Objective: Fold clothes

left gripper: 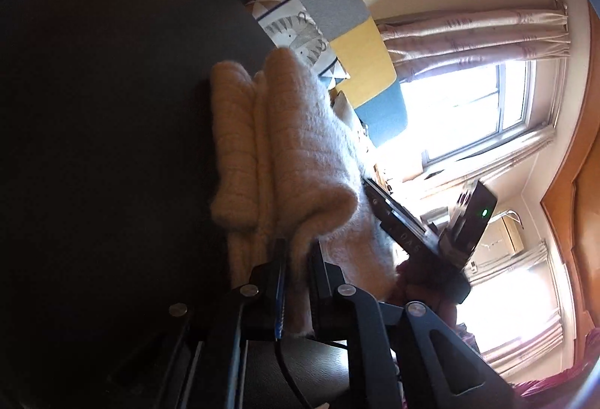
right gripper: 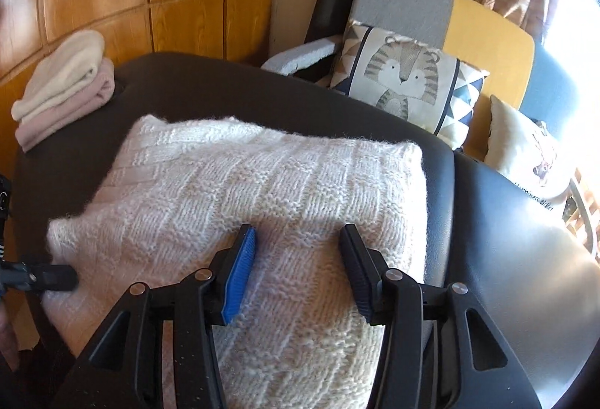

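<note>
Right gripper jaws wide apart, poised above the cream chunky-knit sweater, holding nothing (contact unclear). Left gripper jaws narrow, clamped on a sweater edge. The sweater lies folded, layered, on the dark round table. Far left: a stack of folded white and pink garments.

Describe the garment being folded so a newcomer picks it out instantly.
Start at the dark table. The white knit sweater lies folded in its middle, under the right hand-held gripper. Unlike the smooth cream-and-pink folded stack at the far left corner, it is fuzzy, with a chunky block-stitch pattern.
</note>
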`<state>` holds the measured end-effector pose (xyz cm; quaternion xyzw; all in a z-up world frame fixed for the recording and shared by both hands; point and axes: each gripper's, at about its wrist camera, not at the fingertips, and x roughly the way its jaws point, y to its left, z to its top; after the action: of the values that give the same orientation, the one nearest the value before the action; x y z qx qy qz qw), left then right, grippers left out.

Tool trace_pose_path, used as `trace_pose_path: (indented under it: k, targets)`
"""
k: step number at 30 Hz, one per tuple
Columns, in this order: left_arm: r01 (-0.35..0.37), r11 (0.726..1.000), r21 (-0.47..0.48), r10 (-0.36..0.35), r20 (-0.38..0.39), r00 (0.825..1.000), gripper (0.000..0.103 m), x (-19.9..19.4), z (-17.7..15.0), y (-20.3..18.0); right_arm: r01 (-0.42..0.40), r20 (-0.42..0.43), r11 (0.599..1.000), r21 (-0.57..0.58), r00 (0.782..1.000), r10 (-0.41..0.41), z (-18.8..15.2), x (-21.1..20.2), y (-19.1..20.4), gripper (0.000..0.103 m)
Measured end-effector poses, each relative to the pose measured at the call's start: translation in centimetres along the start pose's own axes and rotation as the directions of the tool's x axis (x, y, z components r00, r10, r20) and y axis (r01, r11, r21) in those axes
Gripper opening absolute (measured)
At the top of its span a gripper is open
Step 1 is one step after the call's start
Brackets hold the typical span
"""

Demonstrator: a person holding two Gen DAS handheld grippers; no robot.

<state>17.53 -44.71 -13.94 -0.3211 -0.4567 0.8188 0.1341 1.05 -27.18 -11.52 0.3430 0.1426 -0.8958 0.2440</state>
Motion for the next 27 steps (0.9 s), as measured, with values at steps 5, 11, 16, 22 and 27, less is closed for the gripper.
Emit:
trace_pose_path:
  k: [5, 11, 16, 22, 27]
  targets:
    - [-0.048, 0.97, 0.239, 0.012, 0.147, 0.989, 0.012, -2.9, 1.4, -6.4, -0.121, 0.154, 0.983, 0.135, 0.983, 0.1, -0.9, -4.2, -1.3, 0.051]
    - [-0.061, 0.916, 0.396, 0.034, 0.076, 0.997, 0.013, 3.4, 5.0, -12.2, -0.023, 0.148, 0.987, 0.161, 0.989, -0.001, -1.9, -6.0, -2.0, 0.051]
    - [-0.245, 0.846, 0.474, 0.257, 0.041, 0.966, 0.013, 10.0, 6.9, -11.7, -0.042, 0.12, 0.976, 0.215, 0.993, 0.016, -1.8, -5.6, -2.8, 0.051]
    - [-0.391, 0.846, 0.362, 0.39, 0.081, 0.917, 0.013, 8.7, 8.7, -5.6, -0.077, 0.126, 0.978, 0.192, 0.991, 0.053, -0.7, -4.1, -2.1, 0.051]
    - [-0.356, 0.85, 0.389, 0.353, 0.081, 0.932, 0.013, 8.2, 7.9, -4.2, -0.106, 0.127, 0.979, 0.172, 0.988, 0.085, -0.1, -3.6, -1.4, 0.051]
